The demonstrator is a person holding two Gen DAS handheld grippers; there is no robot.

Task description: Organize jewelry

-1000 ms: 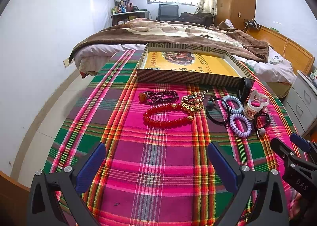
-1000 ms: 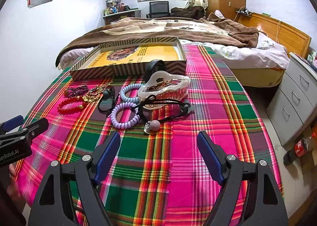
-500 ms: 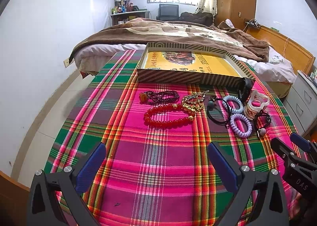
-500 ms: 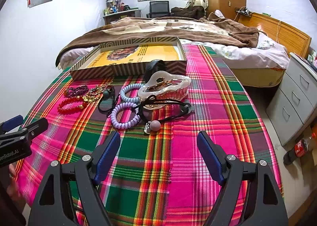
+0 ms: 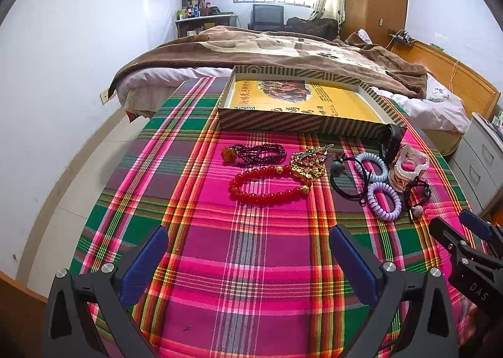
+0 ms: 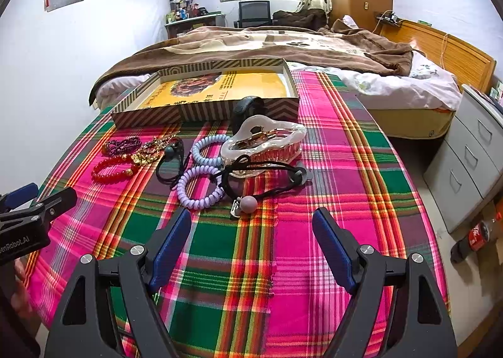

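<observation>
On the plaid tablecloth lie a red bead bracelet [image 5: 267,183] [image 6: 111,168], a dark purple bead bracelet [image 5: 256,152] [image 6: 122,145] and a gold bracelet [image 5: 308,164] [image 6: 150,150]. Right of them are a black hair tie [image 5: 344,180], two pale coil hair ties [image 5: 384,200] [image 6: 199,187] [image 6: 207,150], a clear hair claw [image 5: 408,167] [image 6: 264,147] and a black clip [image 6: 248,111]. A striped box [image 5: 283,120] [image 6: 204,112] with a yellow bottom sits behind. My left gripper [image 5: 248,260] and right gripper [image 6: 251,243] are both open and hold nothing, near the front edge.
A bed with a brown blanket [image 5: 283,50] stands beyond the table. Grey drawers [image 6: 471,150] and a cola bottle [image 6: 478,237] on the floor are at the right. The floor [image 5: 78,169] drops away at the table's left.
</observation>
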